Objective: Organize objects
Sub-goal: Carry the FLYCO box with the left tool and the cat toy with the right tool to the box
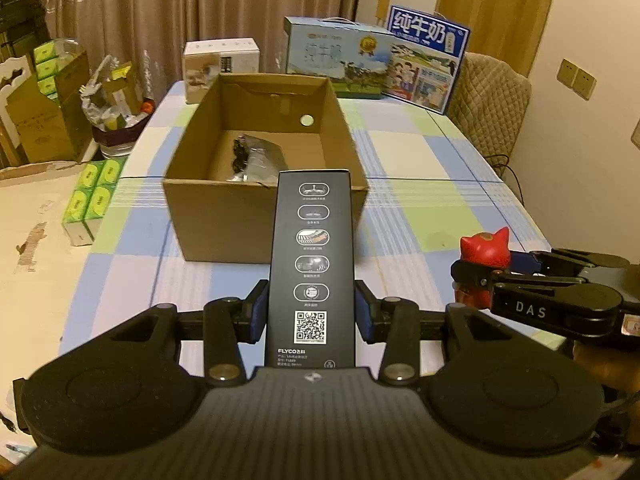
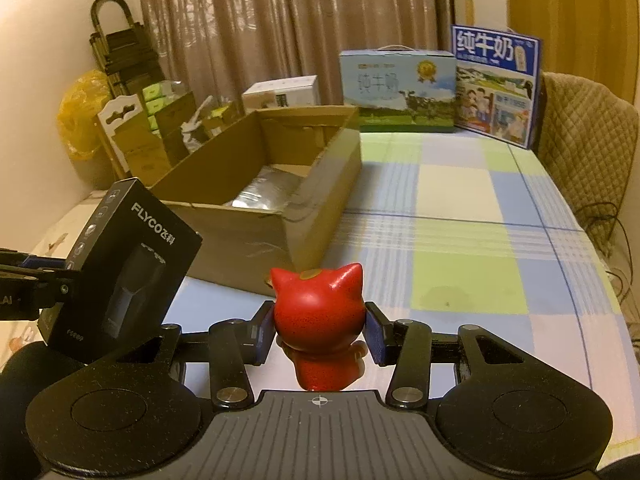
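Observation:
My left gripper (image 1: 311,312) is shut on a black FLYCO box (image 1: 312,264), held upright above the table in front of an open cardboard box (image 1: 224,216). The FLYCO box also shows in the right wrist view (image 2: 120,272). My right gripper (image 2: 319,334) is shut on a red cat figurine (image 2: 320,320), which also shows at the right of the left wrist view (image 1: 485,250). The cardboard box (image 2: 248,236) holds a silvery plastic bag (image 1: 256,152), also visible in the right wrist view (image 2: 268,192).
The table has a checked cloth (image 1: 420,208). Milk cartons (image 1: 340,56) and a blue milk box (image 1: 428,60) stand at its far edge, with a white box (image 1: 220,64). Green tissue packs (image 1: 92,200) lie left. A padded chair (image 2: 588,152) stands right.

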`<state>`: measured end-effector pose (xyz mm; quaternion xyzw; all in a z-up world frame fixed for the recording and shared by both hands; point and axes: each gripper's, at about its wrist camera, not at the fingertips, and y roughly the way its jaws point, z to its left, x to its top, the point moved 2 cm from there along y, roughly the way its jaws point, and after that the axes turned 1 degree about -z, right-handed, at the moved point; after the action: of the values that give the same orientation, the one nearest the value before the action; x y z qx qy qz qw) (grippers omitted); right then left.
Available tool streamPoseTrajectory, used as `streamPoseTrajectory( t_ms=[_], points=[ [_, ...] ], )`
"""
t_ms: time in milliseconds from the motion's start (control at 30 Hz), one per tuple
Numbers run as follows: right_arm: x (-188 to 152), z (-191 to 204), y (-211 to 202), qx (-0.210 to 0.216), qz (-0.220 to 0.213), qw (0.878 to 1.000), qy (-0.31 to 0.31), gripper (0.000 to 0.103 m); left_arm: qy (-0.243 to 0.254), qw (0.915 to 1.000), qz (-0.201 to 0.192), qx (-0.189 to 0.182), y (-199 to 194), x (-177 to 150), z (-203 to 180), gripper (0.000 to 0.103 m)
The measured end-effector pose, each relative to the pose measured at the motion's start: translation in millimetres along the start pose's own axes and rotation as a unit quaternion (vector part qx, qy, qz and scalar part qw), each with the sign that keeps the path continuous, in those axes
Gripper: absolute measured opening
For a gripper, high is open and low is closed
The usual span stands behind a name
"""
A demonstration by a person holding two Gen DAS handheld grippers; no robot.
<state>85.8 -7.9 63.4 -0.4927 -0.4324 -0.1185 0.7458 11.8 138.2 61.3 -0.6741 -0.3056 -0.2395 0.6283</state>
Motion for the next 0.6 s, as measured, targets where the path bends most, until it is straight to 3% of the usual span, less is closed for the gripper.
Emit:
streamPoseTrajectory(
  t_ms=[600],
  points=[
    [16, 36, 12, 0.026, -0.007, 0.999, -0.027, 0.043, -0.01, 0.9996, -0.017, 0.022, -15, 5, 27, 0.038]
  ],
)
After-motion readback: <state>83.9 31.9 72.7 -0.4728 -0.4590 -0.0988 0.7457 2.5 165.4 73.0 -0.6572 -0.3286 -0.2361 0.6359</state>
